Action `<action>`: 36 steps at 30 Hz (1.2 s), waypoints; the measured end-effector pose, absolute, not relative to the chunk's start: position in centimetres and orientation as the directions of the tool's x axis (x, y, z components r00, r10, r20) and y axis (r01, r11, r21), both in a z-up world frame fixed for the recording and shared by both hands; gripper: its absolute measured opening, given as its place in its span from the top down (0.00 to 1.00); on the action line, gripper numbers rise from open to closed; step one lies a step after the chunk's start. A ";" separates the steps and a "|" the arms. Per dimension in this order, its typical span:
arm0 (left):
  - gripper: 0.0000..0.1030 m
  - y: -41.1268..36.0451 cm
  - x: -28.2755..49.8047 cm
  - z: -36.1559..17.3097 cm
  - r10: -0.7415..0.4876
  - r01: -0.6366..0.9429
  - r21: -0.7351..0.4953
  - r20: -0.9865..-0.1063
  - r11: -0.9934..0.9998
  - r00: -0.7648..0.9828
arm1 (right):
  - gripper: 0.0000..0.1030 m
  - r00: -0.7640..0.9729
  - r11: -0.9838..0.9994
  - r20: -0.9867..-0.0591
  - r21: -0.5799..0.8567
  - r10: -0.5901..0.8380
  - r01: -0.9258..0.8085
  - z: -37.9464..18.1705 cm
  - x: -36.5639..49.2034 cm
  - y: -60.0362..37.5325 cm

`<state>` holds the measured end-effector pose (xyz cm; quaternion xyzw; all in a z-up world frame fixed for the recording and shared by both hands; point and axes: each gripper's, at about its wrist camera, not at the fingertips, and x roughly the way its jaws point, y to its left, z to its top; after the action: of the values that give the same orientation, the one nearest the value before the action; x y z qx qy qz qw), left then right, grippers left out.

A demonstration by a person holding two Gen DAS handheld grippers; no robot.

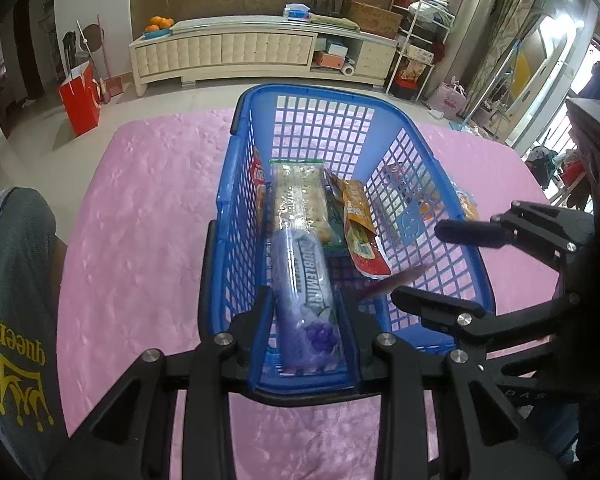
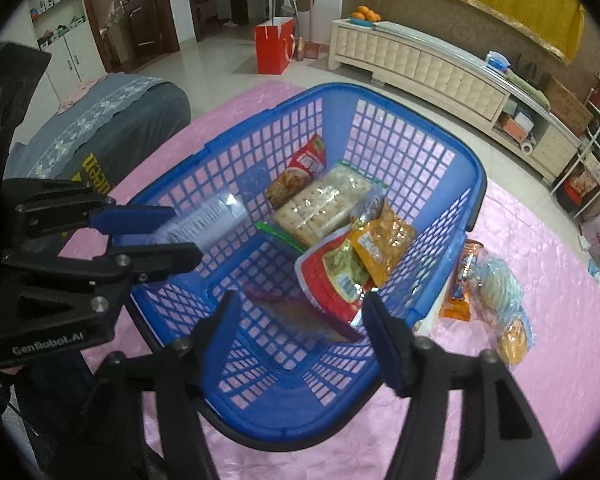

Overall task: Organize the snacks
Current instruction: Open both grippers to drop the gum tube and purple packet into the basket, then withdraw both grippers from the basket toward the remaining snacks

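Left wrist view: left fingers (image 1: 306,316) clamped on gum pack (image 1: 306,292) over basket (image 1: 236,184) (blue); right fingers (image 2: 300,320) wide apart, w/ nothing gripped.

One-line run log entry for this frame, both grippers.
left gripper: shut on Doublemint pack, over blue basket | right gripper: open, blurred dark-red packet between its fingers | snacks left outside: on pink cloth
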<state>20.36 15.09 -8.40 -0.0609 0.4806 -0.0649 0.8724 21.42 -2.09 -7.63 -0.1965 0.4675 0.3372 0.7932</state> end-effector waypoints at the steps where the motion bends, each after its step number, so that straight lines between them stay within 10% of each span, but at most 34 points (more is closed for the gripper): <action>1: 0.71 15.1 20.3 -8.4 -0.178 0.060 -0.172 -0.828 0.983 0.532 | 0.30 0.339 0.698 -0.873 0.002 0.351 -0.716 -7.6 21.4 -2.1; 36: 0.46 3.1 18.4 -0.8 -0.166 0.187 -0.057 -0.755 0.981 0.635 | 0.26 0.514 0.815 -0.773 0.009 0.373 -0.579 -1.0 20.7 -18.3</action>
<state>18.37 3.14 -0.85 0.0131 0.4159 -0.0976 0.9041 20.67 -18.28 -0.96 -0.1259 0.4083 0.2766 0.8608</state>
